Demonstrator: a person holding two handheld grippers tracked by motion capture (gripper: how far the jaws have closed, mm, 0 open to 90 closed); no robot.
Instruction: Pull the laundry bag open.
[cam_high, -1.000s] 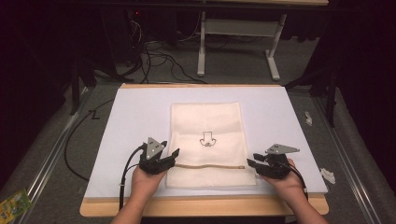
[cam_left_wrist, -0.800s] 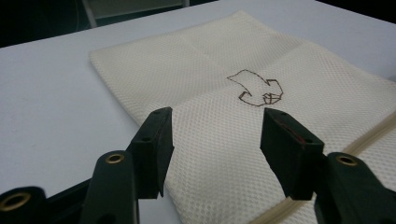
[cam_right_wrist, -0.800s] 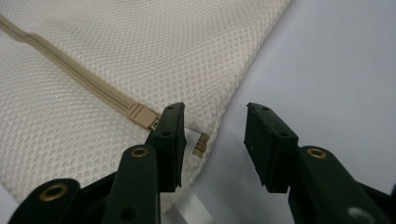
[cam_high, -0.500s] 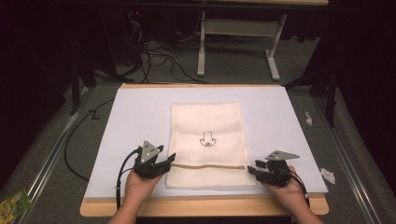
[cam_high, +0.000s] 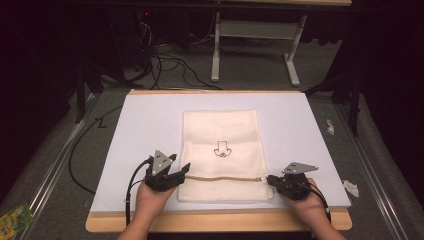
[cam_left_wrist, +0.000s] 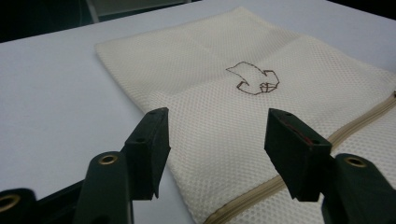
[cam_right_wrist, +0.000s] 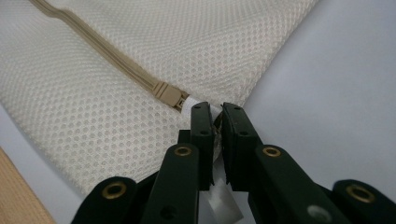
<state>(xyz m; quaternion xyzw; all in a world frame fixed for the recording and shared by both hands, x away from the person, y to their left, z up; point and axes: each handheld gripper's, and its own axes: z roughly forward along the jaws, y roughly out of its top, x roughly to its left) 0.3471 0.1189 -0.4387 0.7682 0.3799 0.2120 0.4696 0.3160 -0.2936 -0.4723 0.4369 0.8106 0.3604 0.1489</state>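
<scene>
A cream mesh bag (cam_high: 220, 131) lies flat on the white mat (cam_high: 145, 125), with a small stitched emblem (cam_high: 221, 149) and a tan zipper (cam_high: 222, 177) across its near part. My left gripper (cam_high: 175, 175) is open at the bag's left edge by the zipper's left end. In the left gripper view its jaws (cam_left_wrist: 217, 130) stand wide apart over the mesh bag (cam_left_wrist: 219, 93), holding nothing. At the zipper's right end my right gripper (cam_high: 274, 181) is shut. In the right gripper view it (cam_right_wrist: 215, 112) pinches the white pull tab (cam_right_wrist: 191, 106) beside the zipper slider (cam_right_wrist: 169, 94).
The mat lies on a wooden table whose edge (cam_high: 215, 222) runs along the near side. Paper scraps (cam_high: 330, 126) (cam_high: 351, 187) lie off the mat's right side. A black cable (cam_high: 82, 150) loops at the left. A green packet (cam_high: 15, 217) lies on the floor.
Both grippers have drifted slightly toward the near edge of the table. The right one has settled lower at the zipper's right end. The bag has not moved.
</scene>
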